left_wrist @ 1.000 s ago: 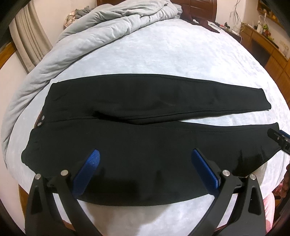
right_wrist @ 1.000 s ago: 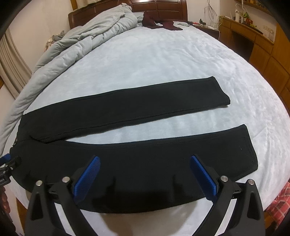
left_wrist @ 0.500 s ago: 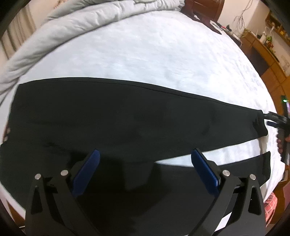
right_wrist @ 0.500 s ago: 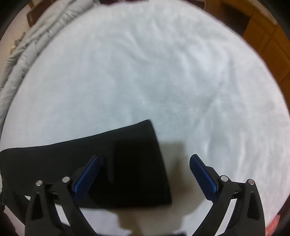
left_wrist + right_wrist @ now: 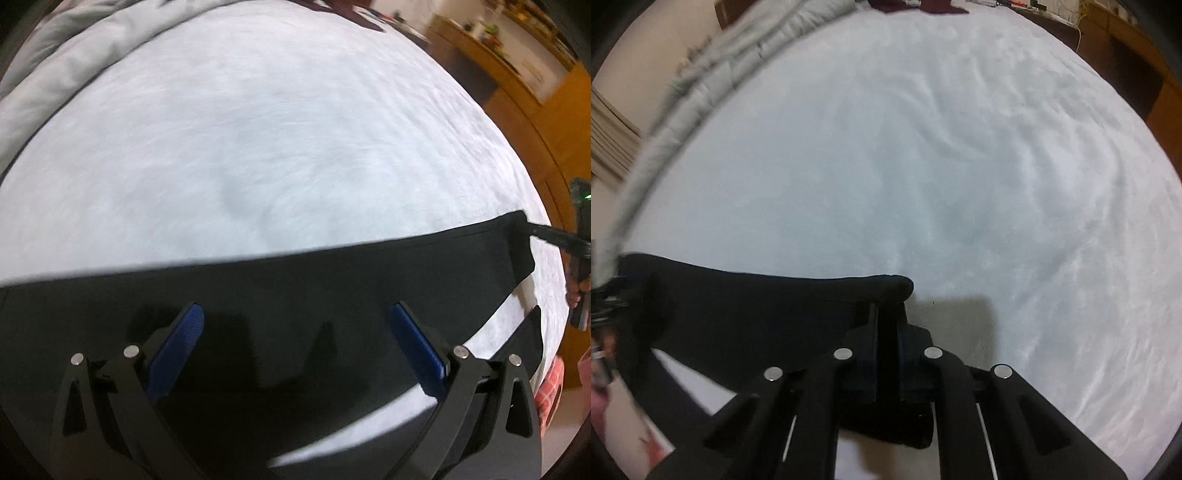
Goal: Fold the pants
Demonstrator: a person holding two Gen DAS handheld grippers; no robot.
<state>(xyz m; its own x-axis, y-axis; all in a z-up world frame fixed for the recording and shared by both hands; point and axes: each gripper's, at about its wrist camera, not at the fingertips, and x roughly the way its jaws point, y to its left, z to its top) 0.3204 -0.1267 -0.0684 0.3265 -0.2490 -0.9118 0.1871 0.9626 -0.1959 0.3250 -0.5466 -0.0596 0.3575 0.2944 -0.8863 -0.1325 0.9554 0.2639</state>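
My right tongs (image 5: pixel 886 325) were wide apart a second ago over the near leg; now they are clamped together on the cuff end of the pants (image 5: pixel 746 310), black fabric pinched between the pads and bunched over the tips. Both hands have swung across the bed (image 5: pixel 280 140) toward the far leg, so the views now show mostly pale sheet beyond the pants where a second ago both legs lay spread. My left tongs (image 5: pixel 295 350) are apart, blue pads either side of nothing, hovering just above the black cloth nearer the waist end; no grip there that I can see. I read this as the start of folding one leg over the other: cuff end secured, waist end not yet. Next the left needs to close on the matching edge before any lift, or the leg will drag crooked. The pants lie across the near side of the bed, black, thick, soft-looking, mostly flat; in the left view the gripped leg runs as a long band toward the right tongs at its far tip, the other leg's cuff showing just nearer than it with a strip of sheet between. Grey duvet (image 5: pixel 713 59) is piled at the far left edge of the bed, well apart from the pants.
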